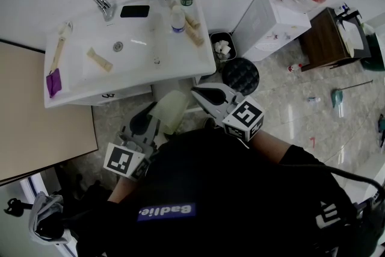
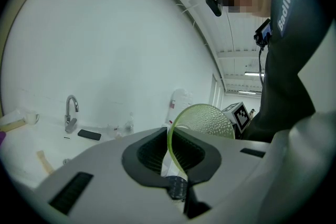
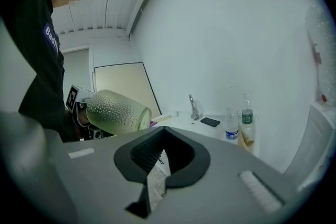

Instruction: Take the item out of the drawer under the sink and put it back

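While the left gripper [image 2: 177,168] clamps the rim of the green cup [image 2: 205,120], held just in front of the sink [image 1: 78,92], the right gripper [image 3: 156,165] sits closed, empty, beside it
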The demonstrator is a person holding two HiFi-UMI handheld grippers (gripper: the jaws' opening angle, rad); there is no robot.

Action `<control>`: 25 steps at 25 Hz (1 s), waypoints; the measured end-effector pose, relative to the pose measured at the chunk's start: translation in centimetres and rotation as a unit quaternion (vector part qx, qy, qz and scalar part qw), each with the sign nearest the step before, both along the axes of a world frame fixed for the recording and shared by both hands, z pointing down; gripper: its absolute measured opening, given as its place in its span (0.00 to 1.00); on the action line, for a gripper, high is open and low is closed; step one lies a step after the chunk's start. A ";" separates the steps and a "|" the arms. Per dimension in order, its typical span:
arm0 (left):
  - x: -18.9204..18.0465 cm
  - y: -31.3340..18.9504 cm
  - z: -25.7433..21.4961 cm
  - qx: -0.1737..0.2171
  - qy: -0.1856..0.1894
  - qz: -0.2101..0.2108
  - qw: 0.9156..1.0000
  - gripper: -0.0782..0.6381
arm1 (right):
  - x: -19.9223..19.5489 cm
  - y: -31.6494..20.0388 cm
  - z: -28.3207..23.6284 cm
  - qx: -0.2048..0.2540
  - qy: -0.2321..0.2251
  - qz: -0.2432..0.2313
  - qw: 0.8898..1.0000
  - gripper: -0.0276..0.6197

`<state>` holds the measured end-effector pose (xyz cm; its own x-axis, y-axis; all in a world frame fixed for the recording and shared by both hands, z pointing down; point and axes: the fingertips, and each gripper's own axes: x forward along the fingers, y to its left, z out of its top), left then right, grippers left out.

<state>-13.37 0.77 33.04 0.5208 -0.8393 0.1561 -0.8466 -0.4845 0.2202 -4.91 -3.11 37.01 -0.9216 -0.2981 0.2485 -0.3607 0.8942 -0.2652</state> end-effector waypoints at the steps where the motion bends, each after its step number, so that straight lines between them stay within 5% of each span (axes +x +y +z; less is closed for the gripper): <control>1: 0.0 0.0 -0.1 0.001 0.000 0.000 1.000 0.14 | 0.0 0.0 -0.1 0.000 -0.001 -0.001 1.000 0.05; 25: 1.0 -2.8 11.2 -0.072 -0.062 0.022 0.995 0.14 | 3.6 -0.3 1.8 -0.030 0.019 0.056 0.998 0.05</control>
